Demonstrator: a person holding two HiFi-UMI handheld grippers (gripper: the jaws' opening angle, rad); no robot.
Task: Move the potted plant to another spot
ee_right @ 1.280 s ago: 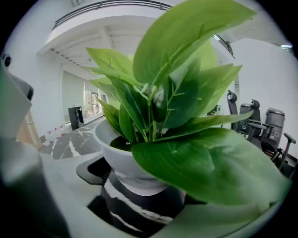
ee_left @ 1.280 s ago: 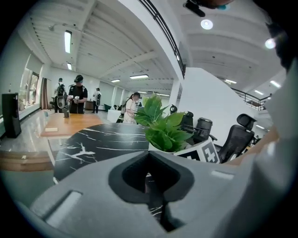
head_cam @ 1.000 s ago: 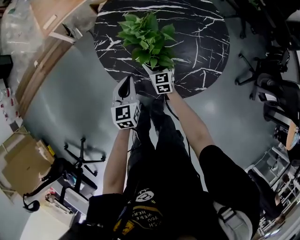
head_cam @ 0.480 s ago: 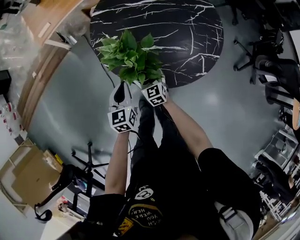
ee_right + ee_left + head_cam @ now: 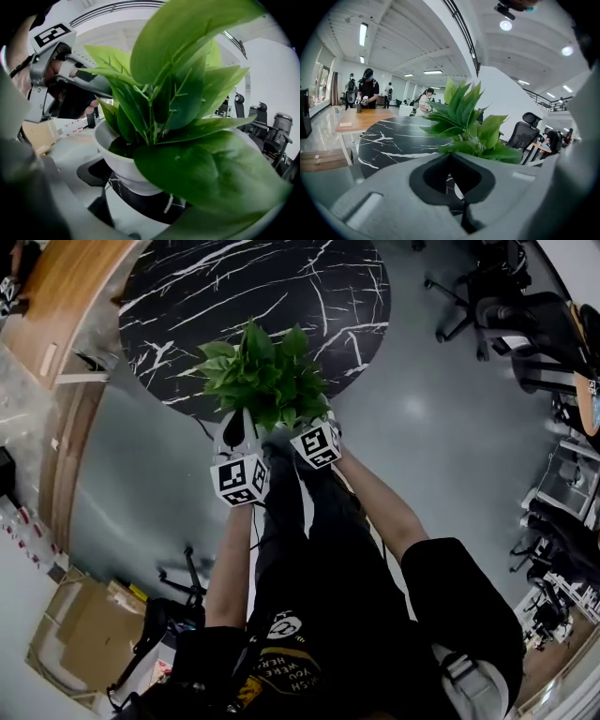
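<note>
White pot (image 5: 118, 163): smooth, glossy glaze; leaves (image 5: 187, 93): smooth, slightly waxy; surface (image 5: 253, 287): polished black, white-veined marble look; floor (image 5: 441, 456): glossy grey.

Holds the leafy potted plant (image 5: 263, 379) at frame centre, just above left gripper (image 5: 238, 426) and right gripper (image 5: 306, 430), over grey floor (image 5: 441, 427), overlapping the black marble table (image 5: 281, 277) at its lower edge.
</note>
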